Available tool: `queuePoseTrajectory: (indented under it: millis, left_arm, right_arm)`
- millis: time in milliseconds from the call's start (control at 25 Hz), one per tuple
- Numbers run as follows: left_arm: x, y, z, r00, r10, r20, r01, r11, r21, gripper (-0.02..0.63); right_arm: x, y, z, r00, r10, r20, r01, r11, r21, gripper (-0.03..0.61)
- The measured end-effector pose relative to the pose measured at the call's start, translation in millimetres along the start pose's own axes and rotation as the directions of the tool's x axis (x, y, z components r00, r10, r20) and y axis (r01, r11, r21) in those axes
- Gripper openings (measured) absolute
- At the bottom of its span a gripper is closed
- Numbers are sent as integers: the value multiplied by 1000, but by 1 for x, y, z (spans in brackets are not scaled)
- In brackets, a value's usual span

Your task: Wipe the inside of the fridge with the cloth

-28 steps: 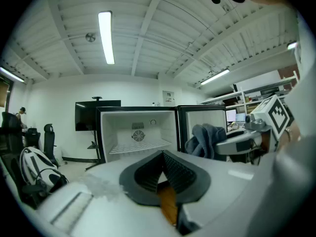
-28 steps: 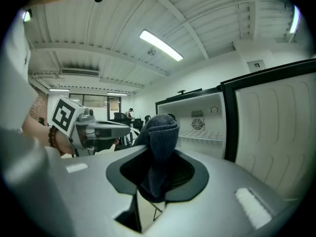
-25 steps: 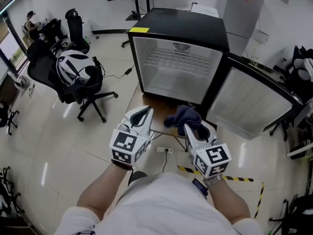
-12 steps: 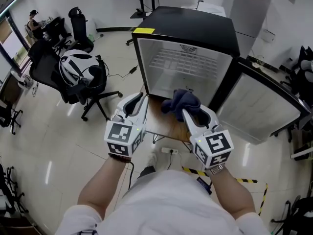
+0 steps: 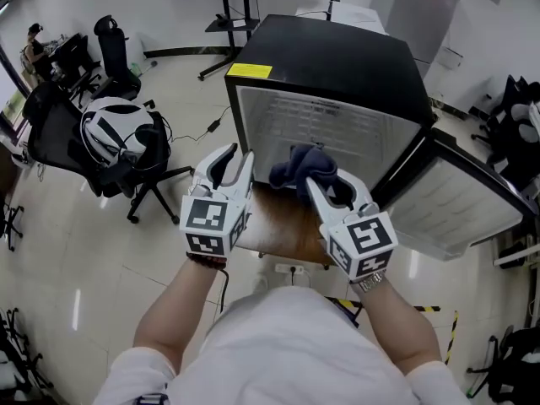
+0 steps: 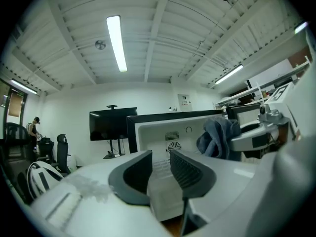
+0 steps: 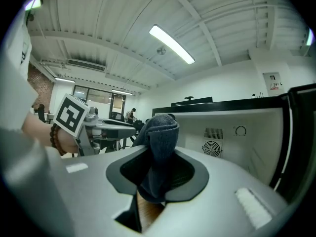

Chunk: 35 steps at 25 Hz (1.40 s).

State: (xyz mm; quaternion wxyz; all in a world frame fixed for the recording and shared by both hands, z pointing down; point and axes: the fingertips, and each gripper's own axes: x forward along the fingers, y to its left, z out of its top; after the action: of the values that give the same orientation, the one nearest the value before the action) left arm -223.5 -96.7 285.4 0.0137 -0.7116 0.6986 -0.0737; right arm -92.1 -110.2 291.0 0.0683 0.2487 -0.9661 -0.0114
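The right gripper [image 5: 327, 188] is closed on the cloth [image 5: 299, 163], just in front of the open fridge [image 5: 337, 49], near the lower edge of its opening. The cloth is dark blue, soft and bunched into thick folds. In the right gripper view its long axis stands nearly upright: the lower part is pinched between the dark ribbed pads, and the free end rises above the jaws as a rounded lump, towards the fridge opening.

The left gripper [image 5: 234, 160] is beside it, in front of the left side of the fridge. Its jaws have just been opening; they stand a little apart and nothing is between them.

Both grippers are over the brown wooden tabletop [image 5: 278, 226] that carries the fridge.

The fridge is a small box with a smooth black top and white plastic walls inside. Its opening faces the person. Inside it there is a thin wire shelf [image 5: 325, 115], and on the back wall a round fan grille [image 7: 211, 148]. The door [image 5: 456, 209] hangs wide open at the right side of the fridge, and its white inner panel is turned towards the person.
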Motion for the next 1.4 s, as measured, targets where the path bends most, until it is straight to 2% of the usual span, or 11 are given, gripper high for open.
queuePoseTrajectory:
  millis: [360,680,1080,1400]
  left_arm:
    - [51,52,9,997,-77,6,76,997,26,135]
    - [75,68,8,985,-174,-6,174,983,57,138]
    - [85,69,4,983,-182,-23,183,982,55,140]
    - [87,70,3,986,-164,-32,166,984,66,140]
  right_arm:
    - [98,0,8,1000,-23,-12,23,999,-23,92]
    - [155,-7,10,998,-59,3,59,998,-36,92]
    - [190,-3,15,1000,-4,23,5,998,-68,92]
    - [199,-8,17,998,-3,65,8,997,-72,92]
